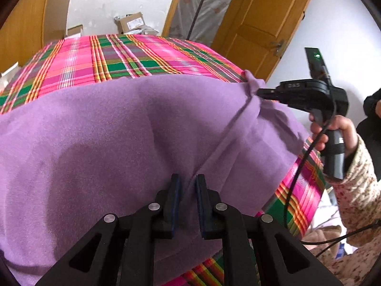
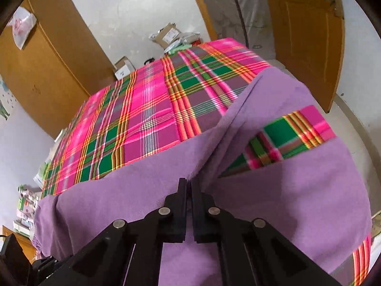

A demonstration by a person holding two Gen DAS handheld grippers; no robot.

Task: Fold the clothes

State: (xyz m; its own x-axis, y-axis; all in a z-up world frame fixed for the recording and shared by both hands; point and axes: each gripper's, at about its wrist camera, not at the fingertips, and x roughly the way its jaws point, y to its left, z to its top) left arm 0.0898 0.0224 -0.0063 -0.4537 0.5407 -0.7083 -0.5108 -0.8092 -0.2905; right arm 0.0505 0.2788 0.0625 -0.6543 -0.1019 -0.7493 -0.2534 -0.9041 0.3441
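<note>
A purple fleece garment (image 1: 107,143) lies spread over a bed covered in pink and green plaid cloth (image 1: 119,54). My left gripper (image 1: 188,186) is at its near edge, its fingers closed on a raised ridge of the fleece. At the right, my right gripper (image 1: 258,93) is shut on a bunched corner of the garment and holds it up off the bed; a hand (image 1: 333,128) holds the gripper's handle. In the right wrist view the right gripper (image 2: 189,186) pinches the purple garment (image 2: 297,202), and a taut fold runs away from its tips over the plaid cloth (image 2: 142,119).
A wooden door (image 1: 262,23) stands open behind the bed at the right. Cardboard boxes (image 1: 132,22) are stacked against the white wall beyond the far edge. A brown wardrobe (image 2: 47,71) fills the left. A black cable (image 1: 300,166) hangs from the right gripper.
</note>
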